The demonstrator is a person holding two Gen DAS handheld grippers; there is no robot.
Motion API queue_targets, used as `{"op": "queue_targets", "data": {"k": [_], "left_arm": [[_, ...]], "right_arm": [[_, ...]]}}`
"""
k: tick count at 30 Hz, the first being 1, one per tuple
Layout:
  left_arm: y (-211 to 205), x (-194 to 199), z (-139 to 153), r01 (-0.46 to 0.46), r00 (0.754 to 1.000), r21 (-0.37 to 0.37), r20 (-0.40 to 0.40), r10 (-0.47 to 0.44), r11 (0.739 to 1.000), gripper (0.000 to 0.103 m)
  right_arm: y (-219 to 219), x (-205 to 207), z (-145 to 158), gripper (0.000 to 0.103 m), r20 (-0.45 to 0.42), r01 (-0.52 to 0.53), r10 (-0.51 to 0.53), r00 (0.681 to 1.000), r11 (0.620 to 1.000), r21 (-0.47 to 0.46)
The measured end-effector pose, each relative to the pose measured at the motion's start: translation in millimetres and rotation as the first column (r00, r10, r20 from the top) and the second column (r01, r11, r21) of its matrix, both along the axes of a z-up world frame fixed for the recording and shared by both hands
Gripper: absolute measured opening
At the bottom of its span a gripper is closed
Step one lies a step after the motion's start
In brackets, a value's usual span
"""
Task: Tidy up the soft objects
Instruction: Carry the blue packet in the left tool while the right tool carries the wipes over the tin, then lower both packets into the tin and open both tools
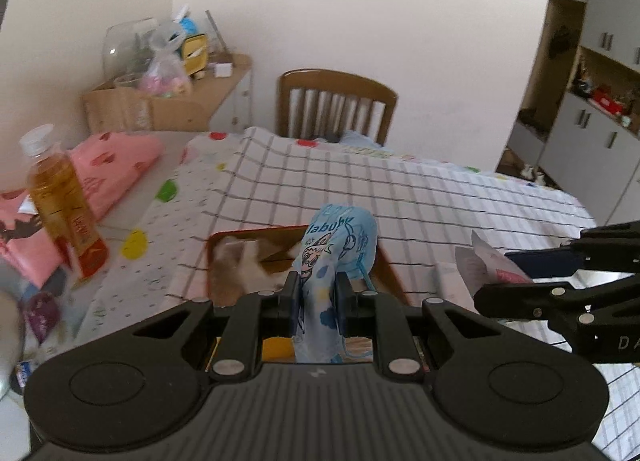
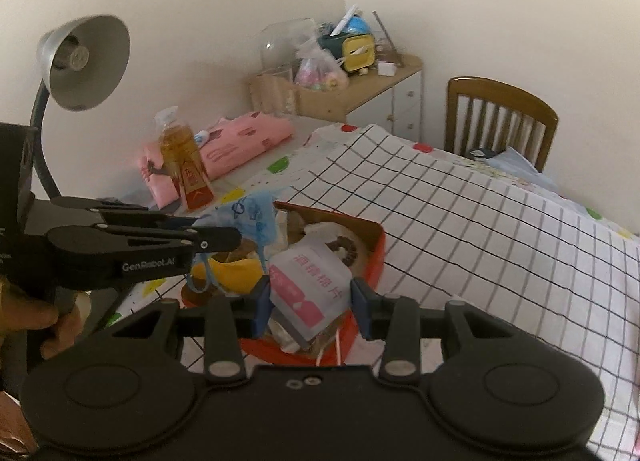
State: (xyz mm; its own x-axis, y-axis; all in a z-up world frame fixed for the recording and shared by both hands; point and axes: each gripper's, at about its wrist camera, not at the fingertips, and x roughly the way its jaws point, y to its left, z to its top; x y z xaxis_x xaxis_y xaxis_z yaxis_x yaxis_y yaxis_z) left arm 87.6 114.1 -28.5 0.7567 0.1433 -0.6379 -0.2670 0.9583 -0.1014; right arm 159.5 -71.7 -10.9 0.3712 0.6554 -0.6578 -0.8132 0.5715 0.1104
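Note:
My left gripper [image 1: 316, 291] is shut on a light blue printed pouch [image 1: 336, 257] and holds it over the red-rimmed box [image 1: 256, 231]; the pouch also shows in the right wrist view [image 2: 250, 217]. My right gripper [image 2: 312, 301] holds a white and pink sachet [image 2: 308, 285] between its blue pads [image 2: 262, 301], above the same box [image 2: 376, 257]. The box holds soft items, including a yellow one [image 2: 236, 273] and a brown-and-white one [image 1: 248, 261]. The right gripper shows at the right in the left wrist view [image 1: 532, 273], with the sachet [image 1: 484, 261].
A bottle of amber drink [image 1: 60, 197] stands at the left of the checked tablecloth [image 1: 400, 189]. Folded pink cloth [image 1: 108, 169] lies behind it. A grey desk lamp [image 2: 84, 61] rises at the left. A wooden chair [image 1: 336, 105] and a cluttered cabinet [image 1: 224, 77] stand beyond the table.

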Motion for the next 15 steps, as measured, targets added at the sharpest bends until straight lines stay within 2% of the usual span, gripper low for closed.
{"op": "queue_targets", "data": {"k": [9, 15], "left_arm": [[25, 14, -22, -0.056, 0.996, 0.014, -0.073, 0.057, 0.998, 0.017], [29, 34, -35, -0.056, 0.992, 0.028, -0.112, 0.059, 0.998, 0.017]], "right_arm": [[41, 18, -27, 0.04, 0.015, -0.045, 0.047, 0.999, 0.994, -0.098], [63, 28, -48, 0.04, 0.021, -0.068, 0.072, 0.997, 0.985, -0.157]]}}
